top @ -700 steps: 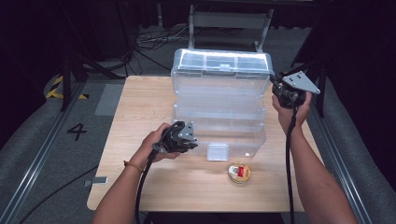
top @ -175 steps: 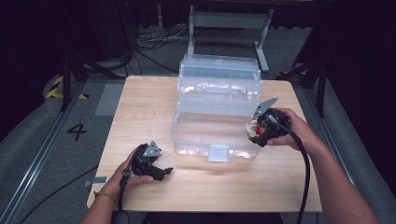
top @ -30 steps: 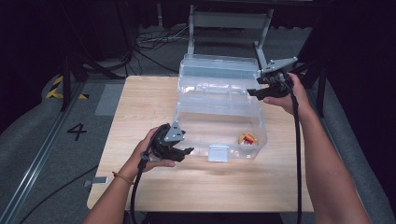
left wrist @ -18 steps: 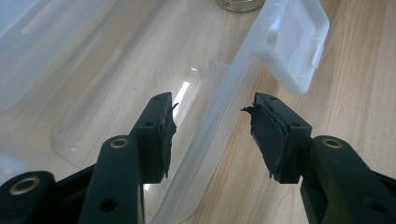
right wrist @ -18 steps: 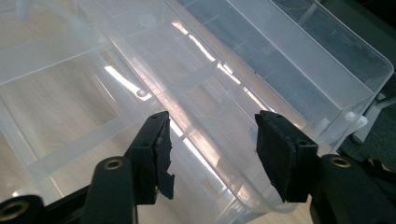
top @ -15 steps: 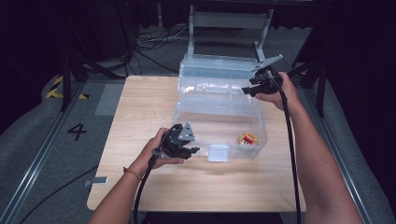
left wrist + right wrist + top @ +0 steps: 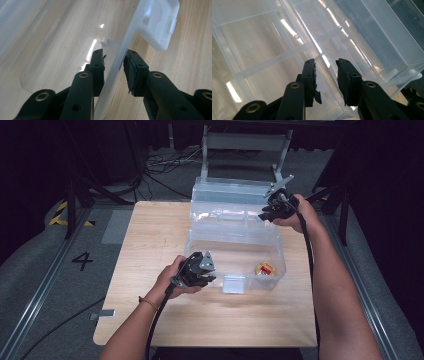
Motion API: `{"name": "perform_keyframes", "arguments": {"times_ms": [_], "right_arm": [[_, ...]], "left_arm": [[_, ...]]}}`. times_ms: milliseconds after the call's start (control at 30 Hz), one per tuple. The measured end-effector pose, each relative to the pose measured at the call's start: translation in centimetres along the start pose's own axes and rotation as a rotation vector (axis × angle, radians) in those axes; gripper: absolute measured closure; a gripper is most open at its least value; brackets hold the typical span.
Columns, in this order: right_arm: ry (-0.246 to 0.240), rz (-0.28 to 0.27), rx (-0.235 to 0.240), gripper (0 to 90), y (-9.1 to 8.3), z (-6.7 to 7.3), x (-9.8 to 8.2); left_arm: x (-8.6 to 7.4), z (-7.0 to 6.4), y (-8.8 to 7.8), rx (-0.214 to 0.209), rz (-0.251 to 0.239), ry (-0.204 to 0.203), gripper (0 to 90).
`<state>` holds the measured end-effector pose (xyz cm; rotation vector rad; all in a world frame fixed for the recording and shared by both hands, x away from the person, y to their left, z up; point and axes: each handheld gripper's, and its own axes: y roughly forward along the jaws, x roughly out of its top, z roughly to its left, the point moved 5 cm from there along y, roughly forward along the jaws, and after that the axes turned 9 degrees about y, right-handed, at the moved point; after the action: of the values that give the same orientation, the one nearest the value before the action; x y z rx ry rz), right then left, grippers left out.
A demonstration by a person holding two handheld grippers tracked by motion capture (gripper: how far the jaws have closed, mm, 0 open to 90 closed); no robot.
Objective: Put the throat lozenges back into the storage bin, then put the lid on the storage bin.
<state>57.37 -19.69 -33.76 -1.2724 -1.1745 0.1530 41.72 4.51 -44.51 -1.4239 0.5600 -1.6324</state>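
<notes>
A clear plastic storage box [image 7: 235,247] with its lid tipped back sits at the centre of the light wooden surface [image 7: 150,235]. The left tongs [image 7: 206,272], at seven o'clock of the box, have just been closing astride its front wall [image 7: 117,62] beside the white latch [image 7: 160,22]; whether the pads press it I cannot tell. The right tongs [image 7: 265,215], at one o'clock, have likewise been closing over the rim [image 7: 325,62] by the hinge, with a gap visible. A small red-and-yellow round object [image 7: 265,268] lies inside at five o'clock.
</notes>
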Motion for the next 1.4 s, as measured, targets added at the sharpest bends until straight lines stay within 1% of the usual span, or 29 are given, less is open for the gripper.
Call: {"name": "perform_keyframes", "arguments": {"times_ms": [100, 133, 167, 200, 233, 267, 300, 333, 367, 467, 600, 733, 900, 967, 1000, 1067, 1100, 1133, 1333, 1367, 1400], "right_arm": [[-0.052, 0.031, -0.009, 72.0, 0.0, 0.1, 0.2], [-0.052, 0.031, -0.009, 72.0, 0.0, 0.1, 0.2], [-0.086, 0.062, -0.013, 73.5, 0.0, 0.2, 0.5], [-0.086, 0.062, -0.013, 73.5, 0.0, 0.2, 0.5], [-0.119, 0.095, -0.014, 74.4, 0.1, 0.2, 0.7], [-0.119, 0.095, -0.014, 74.4, 0.1, 0.2, 0.7], [-0.161, 0.127, -0.023, 75.6, 0.2, 0.3, 1.0], [-0.161, 0.127, -0.023, 75.6, 0.2, 0.3, 1.0], [-0.183, 0.144, -0.028, 76.2, 0.3, 0.4, 1.1], [-0.230, 0.181, -0.018, 78.8, 0.4, 0.5, 1.5], [-0.272, 0.197, -0.003, 80.9, 0.4, 0.5, 1.7], [-0.283, 0.183, 0.014, 81.9, 0.4, 0.5, 1.7], [-0.276, 0.144, 0.032, 83.0, 0.3, 0.5, 1.5], [-0.270, 0.136, 0.027, 83.1, 0.3, 0.5, 1.4], [-0.279, 0.134, 0.025, 83.1, 0.3, 0.5, 1.4], [-0.276, 0.130, 0.017, 83.1, 0.3, 0.7, 1.3], [-0.276, 0.130, 0.017, 83.1, 0.3, 0.7, 1.3], [-0.284, 0.133, 0.004, 83.0, 0.2, 0.7, 1.3], [-0.292, 0.138, -0.003, 83.1, 0.2, 0.9, 1.4], [-0.287, 0.136, -0.004, 83.1, 0.2, 0.9, 1.4], [-0.270, 0.133, -0.003, 83.1, 0.2, 1.0, 1.4]], "left_arm": [[0.0, 0.0, 0.0, -0.004, 0.002, -0.004, 70.4], [0.0, 0.0, 0.0, -0.006, -0.001, -0.007, 70.4], [0.0, 0.0, 0.0, -0.009, 0.000, -0.007, 70.7], [0.0, 0.0, 0.0, -0.010, 0.000, -0.006, 70.7], [-0.1, 0.1, 0.0, -0.012, -0.003, -0.009, 70.7], [-0.1, 0.1, 0.0, -0.012, -0.003, -0.009, 70.6], [-0.1, 0.1, 0.0, -0.012, -0.004, -0.012, 70.6], [-0.1, 0.1, 0.0, -0.013, -0.005, -0.012, 70.6], [-0.1, 0.1, 0.0, -0.016, -0.012, -0.020, 70.6], [-0.2, 0.3, 0.2, -0.032, -0.021, -0.028, 70.4], [-0.2, 0.3, 0.2, -0.032, -0.022, -0.026, 70.5], [-0.2, 0.3, 0.2, -0.033, -0.021, -0.028, 70.5], [-0.3, 0.3, 0.2, -0.037, -0.017, -0.033, 70.5], [-0.3, 0.3, 0.2, -0.038, -0.016, -0.032, 70.5], [-0.3, 0.3, 0.2, -0.038, -0.017, -0.033, 70.5], [-0.3, 0.3, 0.2, -0.037, -0.015, -0.029, 70.5], [-0.3, 0.3, 0.2, -0.037, -0.015, -0.029, 70.6], [-0.3, 0.3, 0.2, -0.036, -0.015, -0.030, 70.6], [-0.2, 0.3, 0.2, -0.038, -0.013, -0.036, 70.6], [-0.2, 0.3, 0.2, -0.038, -0.012, -0.035, 70.6], [-0.2, 0.3, 0.2, -0.036, -0.013, -0.034, 70.6]]}}
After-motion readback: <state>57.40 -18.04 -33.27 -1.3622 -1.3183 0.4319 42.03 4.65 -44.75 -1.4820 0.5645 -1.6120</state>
